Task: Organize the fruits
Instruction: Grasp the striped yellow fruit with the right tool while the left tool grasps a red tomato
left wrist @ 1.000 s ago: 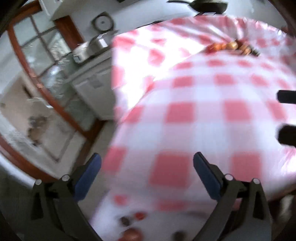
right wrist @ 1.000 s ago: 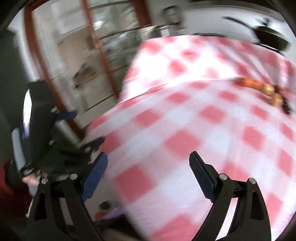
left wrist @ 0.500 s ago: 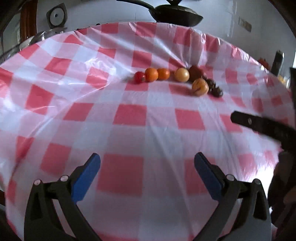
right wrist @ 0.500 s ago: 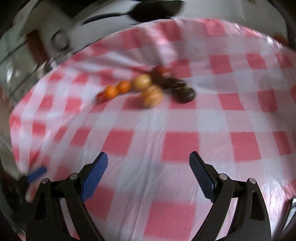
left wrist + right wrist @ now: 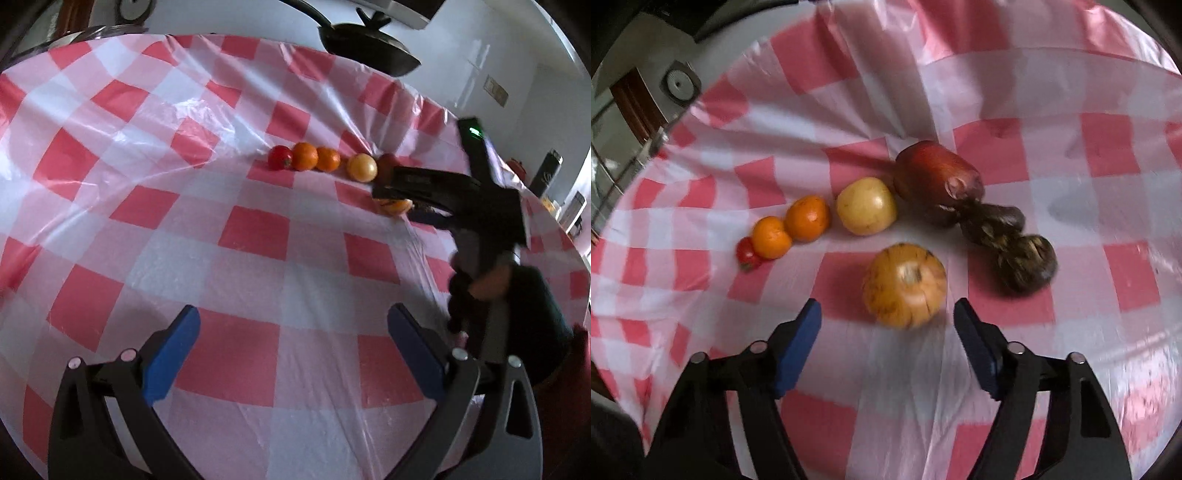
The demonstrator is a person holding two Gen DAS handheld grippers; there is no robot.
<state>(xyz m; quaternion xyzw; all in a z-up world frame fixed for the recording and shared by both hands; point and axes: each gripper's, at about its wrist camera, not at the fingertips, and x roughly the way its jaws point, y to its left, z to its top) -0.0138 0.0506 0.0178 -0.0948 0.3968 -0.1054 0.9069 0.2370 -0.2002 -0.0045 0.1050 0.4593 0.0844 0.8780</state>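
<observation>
Checked cloth (image 5: pixel 255 236) covered the table; fruits lay in a row near its far edge. Right gripper (image 5: pixel 886 325) had just narrowed its jaws, not yet touching the striped fruit (image 5: pixel 905 284) ahead: a pickup seemed near. Left gripper (image 5: pixel 291 339) hung open, empty.

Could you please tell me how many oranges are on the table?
2: both oranges sit side by side in the row, between the tomato and the yellow fruit.

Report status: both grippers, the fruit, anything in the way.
Left gripper open, empty, back from the fruit row. Right gripper open, jaws just closing toward the speckled orange-yellow fruit, not touching. Path clear.
</observation>
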